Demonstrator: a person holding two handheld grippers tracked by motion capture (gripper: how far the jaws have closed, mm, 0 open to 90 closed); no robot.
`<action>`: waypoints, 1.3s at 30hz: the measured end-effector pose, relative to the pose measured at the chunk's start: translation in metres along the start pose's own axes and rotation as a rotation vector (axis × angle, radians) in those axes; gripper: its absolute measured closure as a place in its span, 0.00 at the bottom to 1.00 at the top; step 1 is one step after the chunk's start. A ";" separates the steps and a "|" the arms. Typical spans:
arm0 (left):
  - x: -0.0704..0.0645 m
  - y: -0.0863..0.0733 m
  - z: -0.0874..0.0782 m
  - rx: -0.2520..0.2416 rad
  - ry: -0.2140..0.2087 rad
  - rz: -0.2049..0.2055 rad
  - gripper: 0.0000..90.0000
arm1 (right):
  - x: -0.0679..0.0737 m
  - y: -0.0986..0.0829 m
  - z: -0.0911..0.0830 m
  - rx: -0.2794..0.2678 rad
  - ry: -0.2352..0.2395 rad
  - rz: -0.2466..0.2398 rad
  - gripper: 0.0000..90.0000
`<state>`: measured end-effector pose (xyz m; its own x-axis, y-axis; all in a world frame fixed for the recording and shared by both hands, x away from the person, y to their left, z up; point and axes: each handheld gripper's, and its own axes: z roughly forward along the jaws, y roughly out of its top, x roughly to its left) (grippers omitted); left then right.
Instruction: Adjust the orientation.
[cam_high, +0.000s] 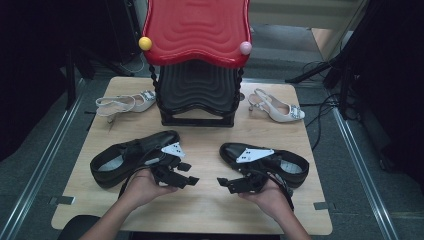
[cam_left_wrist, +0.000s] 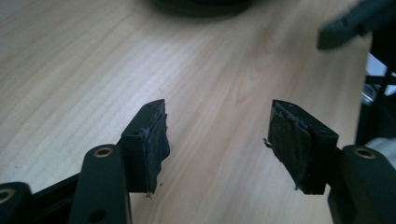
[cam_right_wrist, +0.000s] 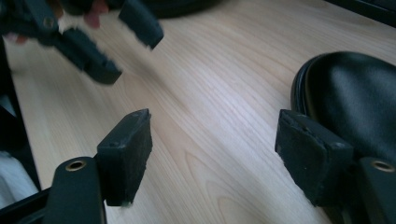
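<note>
Two tools: both held low over the near half of the surface (cam_high: 200, 210), tips facing each other across a gap of bare wood
left tool (cam_high: 189, 173): jaws spread wide, nothing between them; in the left gripper view (cam_left_wrist: 217, 140) just wood grain shows between the pads
right tool (cam_high: 224, 184): jaws also spread wide, holding nothing; in the right gripper view (cam_right_wrist: 212, 149) bare wood lies between the pads
left hand (cam_high: 142, 187): grips the left tool from below, forearm comes in from the bottom edge
right hand (cam_high: 267, 195): grips the right tool, forearm comes in from bottom right
left black shoe (cam_high: 132, 157): lies on the surface just behind the left tool, toe toward the middle, opening up; not touched by the jaws
right black shoe (cam_high: 285, 162): lies just behind the right tool; its glossy toe (cam_right_wrist: 355, 98) sits right behind that tool's right jaw in the right gripper view, contact not clear
left white heeled shoe (cam_high: 125, 104): far left of the surface, beside the rack, well apart from both tools
right white heeled shoe (cam_high: 277, 107): far right of the surface, beside the rack
shoe rack (cam_high: 197, 95): black ribbed lower shelf, far middle of the surface, red wavy shelf (cam_high: 197, 27) on top
knobs: yellow ball (cam_high: 145, 43) and pink ball (cam_high: 245, 48) at the red shelf's front corners
</note>
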<state>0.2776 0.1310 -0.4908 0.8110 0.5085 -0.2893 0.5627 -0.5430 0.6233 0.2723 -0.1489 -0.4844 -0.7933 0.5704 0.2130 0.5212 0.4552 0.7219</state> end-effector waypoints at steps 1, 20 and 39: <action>-0.001 0.000 -0.003 0.009 -0.007 0.008 0.36 | 0.000 0.001 0.000 -0.007 0.011 0.002 0.34; -0.005 -0.017 -0.027 -0.038 0.045 0.057 0.51 | 0.008 0.006 0.018 0.100 0.081 -0.063 0.60; 0.002 -0.022 -0.065 -0.039 0.068 -0.012 0.54 | 0.006 0.012 0.021 0.087 0.066 -0.130 0.52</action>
<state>0.2564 0.1882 -0.4580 0.7911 0.5593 -0.2476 0.5643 -0.5112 0.6482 0.2802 -0.1261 -0.4883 -0.8733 0.4579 0.1662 0.4358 0.5818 0.6867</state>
